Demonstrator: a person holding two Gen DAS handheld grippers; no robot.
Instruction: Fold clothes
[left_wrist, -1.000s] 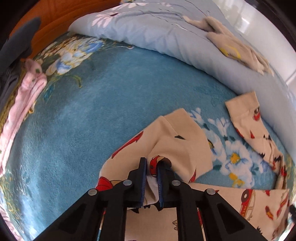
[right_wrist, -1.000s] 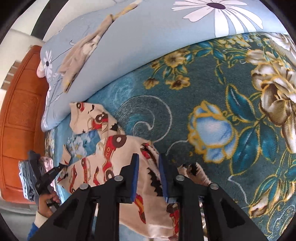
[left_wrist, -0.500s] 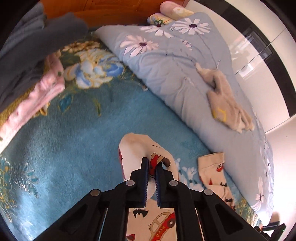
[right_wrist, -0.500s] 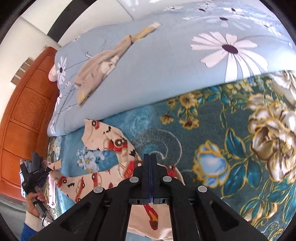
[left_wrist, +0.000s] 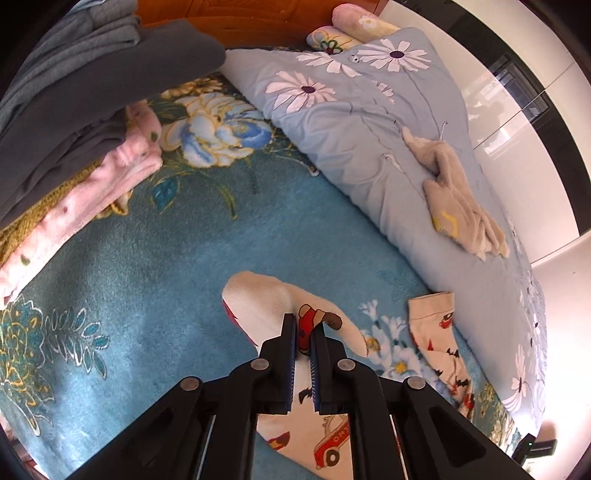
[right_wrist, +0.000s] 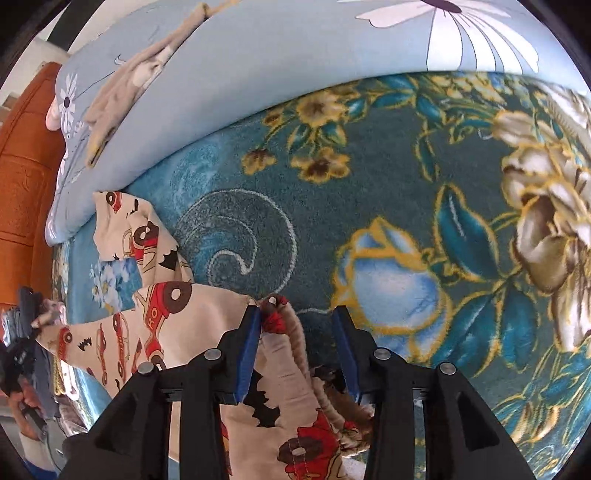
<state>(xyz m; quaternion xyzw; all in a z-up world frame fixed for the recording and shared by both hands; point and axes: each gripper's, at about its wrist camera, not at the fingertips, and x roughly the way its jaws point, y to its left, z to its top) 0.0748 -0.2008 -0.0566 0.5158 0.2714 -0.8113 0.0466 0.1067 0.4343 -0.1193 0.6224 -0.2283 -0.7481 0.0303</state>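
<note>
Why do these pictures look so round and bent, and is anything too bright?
Left wrist view: a fisheye lens curves the quilt; the wardrobe shows glare. Right wrist view: the blanket bulges; the quilt is evenly lit, everything fairly sharp.

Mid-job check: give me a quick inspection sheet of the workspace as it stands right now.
Surface: teal floral blanket on a bed.
Job's things: cream car-print garment, partly lifted, one end lying flat.
Clutter: folded clothes stack; beige garment on the light-blue quilt.
Grippers: left gripper shut on the garment; right gripper open, fabric between its fingers.
Cables: nothing seen.
Surroundings: wooden headboard, glossy white wall.
</note>
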